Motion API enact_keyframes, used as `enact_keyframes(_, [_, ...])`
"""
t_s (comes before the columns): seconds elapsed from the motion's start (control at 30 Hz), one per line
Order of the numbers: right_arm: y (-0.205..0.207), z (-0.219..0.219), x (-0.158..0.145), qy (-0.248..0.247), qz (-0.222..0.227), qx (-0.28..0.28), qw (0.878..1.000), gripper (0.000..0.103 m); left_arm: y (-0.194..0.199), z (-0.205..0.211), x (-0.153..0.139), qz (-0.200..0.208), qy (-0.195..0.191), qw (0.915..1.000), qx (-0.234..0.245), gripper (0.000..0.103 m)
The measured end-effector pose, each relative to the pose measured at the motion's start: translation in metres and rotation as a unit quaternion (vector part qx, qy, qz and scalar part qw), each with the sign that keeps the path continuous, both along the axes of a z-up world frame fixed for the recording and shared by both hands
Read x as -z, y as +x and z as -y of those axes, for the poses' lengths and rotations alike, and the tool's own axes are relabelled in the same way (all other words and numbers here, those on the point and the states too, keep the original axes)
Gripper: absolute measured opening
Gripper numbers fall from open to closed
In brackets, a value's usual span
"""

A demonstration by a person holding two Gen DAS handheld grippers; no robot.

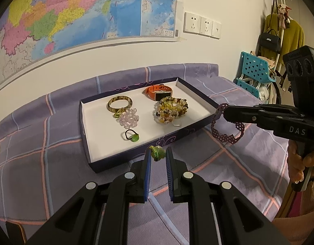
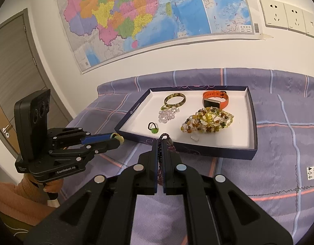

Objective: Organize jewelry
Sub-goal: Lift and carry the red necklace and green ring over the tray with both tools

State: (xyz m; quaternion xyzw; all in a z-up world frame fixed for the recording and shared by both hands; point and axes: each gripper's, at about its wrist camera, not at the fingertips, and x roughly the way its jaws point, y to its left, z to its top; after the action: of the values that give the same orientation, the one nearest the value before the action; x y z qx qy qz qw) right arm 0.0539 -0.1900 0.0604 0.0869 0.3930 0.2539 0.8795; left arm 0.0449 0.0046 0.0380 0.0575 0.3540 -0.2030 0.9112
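Over the plaid bedspread [image 2: 279,143] you are holding both pieces just short of the tray's [image 1: 85,122] near wall: left gripper [image 1: 158,155] pinching a green bead ring [image 1: 157,153], right gripper [image 2: 162,143] clamping a limp purple woven bracelet [image 1: 228,134]; both are probably light and snaggable, so lift over the rim towards the bare floor nearest you

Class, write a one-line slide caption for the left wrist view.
Left gripper holds a green beaded ring before the jewelry tray.
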Motion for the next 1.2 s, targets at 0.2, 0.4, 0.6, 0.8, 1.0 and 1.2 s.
enact_keyframes(0.2, [0.002, 0.001, -0.002, 0.001, 0.002, 0.001, 1.000, 0.003, 0.001, 0.002, -0.002, 0.003, 0.003, 1.0000, 0.000, 0.013])
enact_keyframes(0.4, [0.005, 0.004, -0.004, 0.009, 0.003, -0.001, 1.000, 0.003, 0.004, 0.005, -0.006, 0.008, 0.006, 1.0000, -0.001, 0.013])
enact_keyframes(0.6, [0.008, 0.006, -0.006, 0.011, 0.006, 0.000, 1.000, 0.003, 0.008, 0.005, -0.007, 0.009, 0.005, 0.9999, -0.005, 0.013])
enact_keyframes(0.8, [0.013, 0.007, -0.008, 0.012, 0.008, 0.002, 1.000, 0.003, 0.013, 0.006, -0.009, 0.010, 0.005, 0.9999, -0.009, 0.013])
enact_keyframes(1.0, [0.017, 0.007, -0.009, 0.014, 0.008, 0.001, 1.000, 0.003, 0.017, 0.007, -0.011, 0.013, 0.004, 0.9999, -0.010, 0.013])
enact_keyframes(1.2, [0.019, 0.006, -0.010, 0.013, 0.009, 0.000, 1.000, 0.003, 0.020, 0.008, -0.013, 0.014, 0.006, 0.9998, -0.011, 0.013])
